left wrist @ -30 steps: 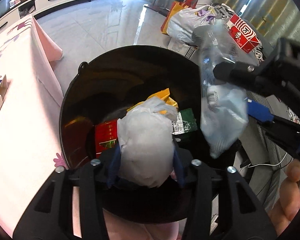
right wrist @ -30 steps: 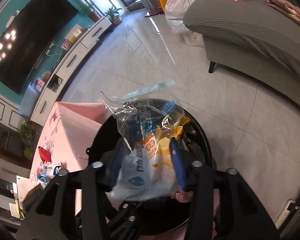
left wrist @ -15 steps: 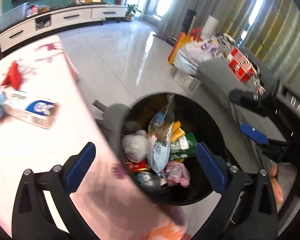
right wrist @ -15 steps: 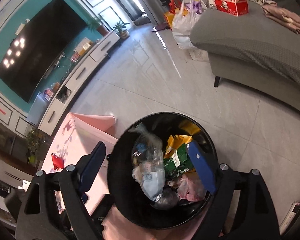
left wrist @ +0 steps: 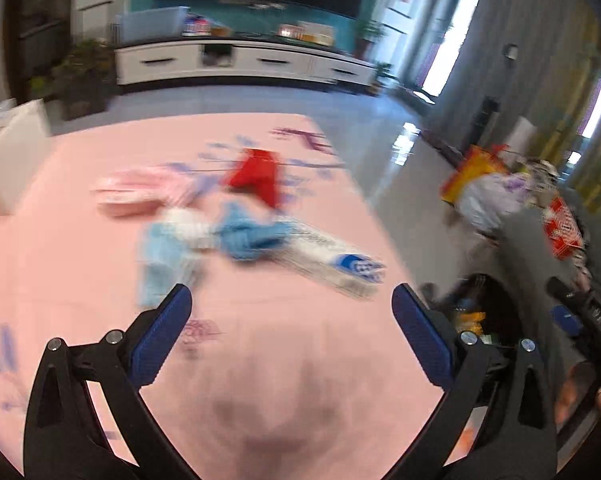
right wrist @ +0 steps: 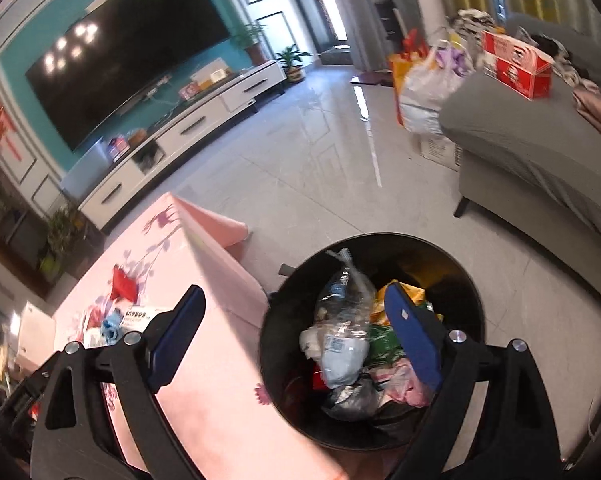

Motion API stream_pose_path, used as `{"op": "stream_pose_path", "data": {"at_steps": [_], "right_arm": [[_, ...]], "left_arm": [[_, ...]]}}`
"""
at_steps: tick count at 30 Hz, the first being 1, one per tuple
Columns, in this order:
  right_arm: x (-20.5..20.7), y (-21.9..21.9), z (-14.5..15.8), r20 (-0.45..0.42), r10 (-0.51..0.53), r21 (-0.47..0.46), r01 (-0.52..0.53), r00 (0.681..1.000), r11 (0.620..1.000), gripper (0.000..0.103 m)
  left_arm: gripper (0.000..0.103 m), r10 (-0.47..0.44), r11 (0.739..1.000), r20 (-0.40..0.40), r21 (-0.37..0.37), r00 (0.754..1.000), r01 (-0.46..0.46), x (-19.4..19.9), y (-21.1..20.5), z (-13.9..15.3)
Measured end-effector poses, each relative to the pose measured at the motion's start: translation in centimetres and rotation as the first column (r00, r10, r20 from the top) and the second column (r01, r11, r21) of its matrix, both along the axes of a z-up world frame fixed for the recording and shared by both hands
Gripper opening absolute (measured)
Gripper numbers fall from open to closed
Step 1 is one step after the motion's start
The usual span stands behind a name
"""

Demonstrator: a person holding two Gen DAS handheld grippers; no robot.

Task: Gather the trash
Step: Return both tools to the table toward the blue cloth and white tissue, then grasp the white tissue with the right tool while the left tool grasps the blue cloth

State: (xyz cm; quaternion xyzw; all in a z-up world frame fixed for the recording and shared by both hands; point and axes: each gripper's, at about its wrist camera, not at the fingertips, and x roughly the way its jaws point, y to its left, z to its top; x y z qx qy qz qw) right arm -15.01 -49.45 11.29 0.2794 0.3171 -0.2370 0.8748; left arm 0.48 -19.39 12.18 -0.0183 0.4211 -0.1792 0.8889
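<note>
Left gripper point(left wrist: 290, 308): jaws standing wide apart, nothing between them, having just been opening. It is pointing down at the pink tablecloth point(left wrist: 60, 264). Ahead of the jaws, badly blurred, a blue crumpled piece point(left wrist: 248, 240) is lying against a white-and-blue box point(left wrist: 336, 258); its print cannot be read. Beyond those, a red scrap point(left wrist: 258, 176); to the left of it, a pale pink item point(left wrist: 132, 194), too smeared to identify.

Right gripper point(right wrist: 294, 306): jaws also spread, empty, having just been opening further. The black trash bin point(right wrist: 472, 300) is sitting on the floor under the right jaw, beside the table edge. Inside it, a clear plastic bag point(right wrist: 342, 312) is lying on top of yellow and green wrappers point(right wrist: 384, 340) and pink crumpled stuff point(right wrist: 404, 384); labels are showing but are not legible. Far ahead right, a red-and-white carton point(right wrist: 516, 66) is sitting on the grey sofa point(right wrist: 532, 152), its writing too small to read.
</note>
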Motion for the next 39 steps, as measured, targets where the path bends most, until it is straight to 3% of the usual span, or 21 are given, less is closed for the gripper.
{"op": "stream_pose_path", "data": {"at_steps": [5, 11, 13, 17, 21, 24, 30, 34, 39], "right_arm": [[1.9, 3.1, 0.5, 0.002, 0.055, -0.073, -0.055, 0.998, 0.996, 0.097], [4.8, 7.6, 0.1, -0.031, 0.196, -0.161, -0.199, 0.98, 0.967, 0.1], [5.9, 9.5, -0.3, -0.053, 0.253, -0.176, -0.258, 0.966, 0.95, 0.1], [7.6, 12.4, -0.7, -0.028, 0.376, -0.103, -0.377, 0.926, 0.92, 0.1], [10.9, 15.7, -1.3, -0.137, 0.349, -0.182, -0.37, 0.927, 0.911, 0.1], [14.0, 18.4, -1.5, -0.167, 0.398, -0.181, -0.425, 0.902, 0.887, 0.099], [21.0, 23.3, -1.3, -0.142, 0.528, -0.045, -0.538, 0.838, 0.842, 0.077], [26.0, 27.1, -2.9, -0.136, 0.652, 0.023, -0.656, 0.746, 0.754, 0.065], [29.9, 28.7, -6.1, -0.227, 0.646, 0.052, -0.653, 0.729, 0.755, 0.06]], "left_arm": [[0.1, 0.12, 0.993, -0.021, 0.014, 0.993, -0.12, -1.0, 8.1, -1.2], [0.1, 0.274, 0.958, -0.052, -0.074, 0.96, -0.277, -2.6, 15.7, -4.8], [0.1, 0.302, 0.95, -0.082, -0.057, 0.95, -0.307, -1.7, 17.0, -5.7], [0.1, 0.347, 0.93, -0.09, -0.098, 0.934, -0.355, -0.9, 18.7, -6.4], [0.1, 0.341, 0.928, -0.108, -0.122, 0.934, -0.353, -0.5, 19.2, -6.7], [0.1, 0.343, 0.921, -0.113, -0.152, 0.932, -0.358, -0.6, 19.8, -6.6], [0.098, 0.307, 0.925, -0.14, -0.19, 0.941, -0.33, 0.0, 20.1, -6.5], [0.086, 0.304, 0.922, -0.171, -0.194, 0.937, -0.335, 0.6, 20.3, -6.9], [0.084, 0.3, 0.918, -0.196, -0.208, 0.934, -0.339, 0.9, 20.5, -7.3]]}}
